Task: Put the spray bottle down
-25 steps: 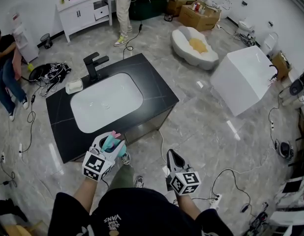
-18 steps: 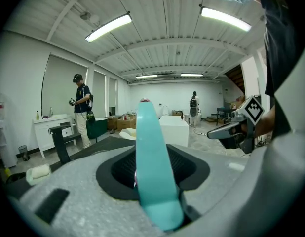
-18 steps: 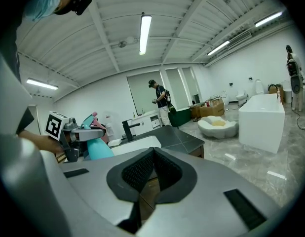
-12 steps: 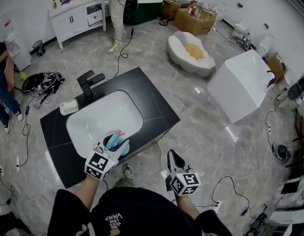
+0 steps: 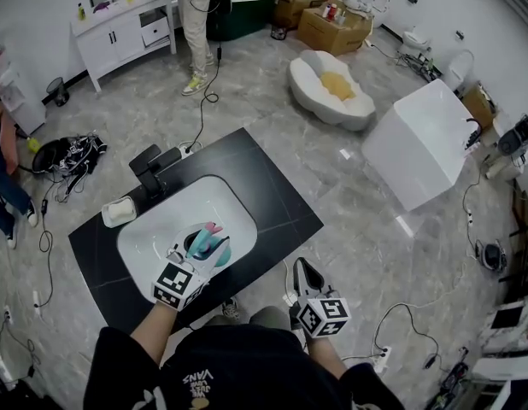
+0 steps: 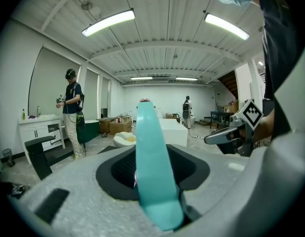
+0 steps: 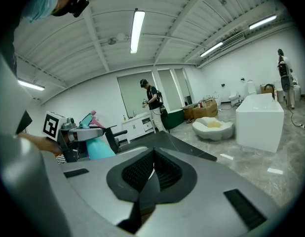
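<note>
Clamping the spray bottle (image 5: 209, 244) between its jaws, the left hand-held gripper (image 5: 198, 253) hangs over the near part of the white sink (image 5: 153, 229) set in the black desk (image 5: 272, 203). The head view does not show whether the bottle's base touches the sink. In the right gripper view the bottle's lower end is cut off behind that gripper's own grey shell. In the left gripper view the bottle (image 6: 152, 172) fills the gap between the pads and hides what lies straight beyond.

Its long axis stands roughly upright, across the gripper's line. The teal body is below the jaws and the pink tip is on top, which shows as its far end from above.

To the right, off the desk's near edge, the right hand-held gripper (image 5: 301, 269) holds nothing, and its pads (image 7: 137, 174) meet. Farther off, a black faucet (image 5: 151, 165) stands at the sink's far-left side, with a small white dish (image 5: 119, 213) near it.
</note>
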{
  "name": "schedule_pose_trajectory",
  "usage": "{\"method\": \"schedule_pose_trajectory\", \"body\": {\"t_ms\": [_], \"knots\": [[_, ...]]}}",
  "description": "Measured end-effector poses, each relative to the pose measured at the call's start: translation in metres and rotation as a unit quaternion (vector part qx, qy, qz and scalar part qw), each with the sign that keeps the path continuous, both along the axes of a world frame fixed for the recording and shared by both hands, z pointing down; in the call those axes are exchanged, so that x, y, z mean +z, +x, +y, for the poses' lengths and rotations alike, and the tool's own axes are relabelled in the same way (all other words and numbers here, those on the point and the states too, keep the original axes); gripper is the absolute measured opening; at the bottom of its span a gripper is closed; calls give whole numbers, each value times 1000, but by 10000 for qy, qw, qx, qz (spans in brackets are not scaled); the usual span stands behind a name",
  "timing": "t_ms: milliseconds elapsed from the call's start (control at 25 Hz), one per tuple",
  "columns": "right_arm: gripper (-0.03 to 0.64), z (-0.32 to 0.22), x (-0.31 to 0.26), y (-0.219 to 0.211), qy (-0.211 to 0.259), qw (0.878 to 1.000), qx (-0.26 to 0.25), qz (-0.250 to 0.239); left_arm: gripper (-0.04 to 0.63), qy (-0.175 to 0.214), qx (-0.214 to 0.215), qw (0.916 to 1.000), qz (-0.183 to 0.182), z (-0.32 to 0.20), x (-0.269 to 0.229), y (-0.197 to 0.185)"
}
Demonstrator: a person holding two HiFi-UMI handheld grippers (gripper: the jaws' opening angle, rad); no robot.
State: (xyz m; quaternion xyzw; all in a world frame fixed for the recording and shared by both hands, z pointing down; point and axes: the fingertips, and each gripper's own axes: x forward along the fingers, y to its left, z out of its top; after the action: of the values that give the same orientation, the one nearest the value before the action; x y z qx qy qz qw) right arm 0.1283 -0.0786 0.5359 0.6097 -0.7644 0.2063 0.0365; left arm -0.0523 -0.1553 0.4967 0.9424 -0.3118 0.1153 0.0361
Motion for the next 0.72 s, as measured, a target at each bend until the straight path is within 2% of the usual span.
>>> {"method": "schedule_pose_trajectory", "body": {"t_ms": [320, 720], "knots": [[3, -44, 5, 7, -131, 9997, -214, 3, 175, -224, -98, 9997, 39, -41, 13, 16], [3, -125, 0, 35, -160, 9953, -950, 63, 175, -165, -718, 9973, -75, -106, 7, 41]]}}
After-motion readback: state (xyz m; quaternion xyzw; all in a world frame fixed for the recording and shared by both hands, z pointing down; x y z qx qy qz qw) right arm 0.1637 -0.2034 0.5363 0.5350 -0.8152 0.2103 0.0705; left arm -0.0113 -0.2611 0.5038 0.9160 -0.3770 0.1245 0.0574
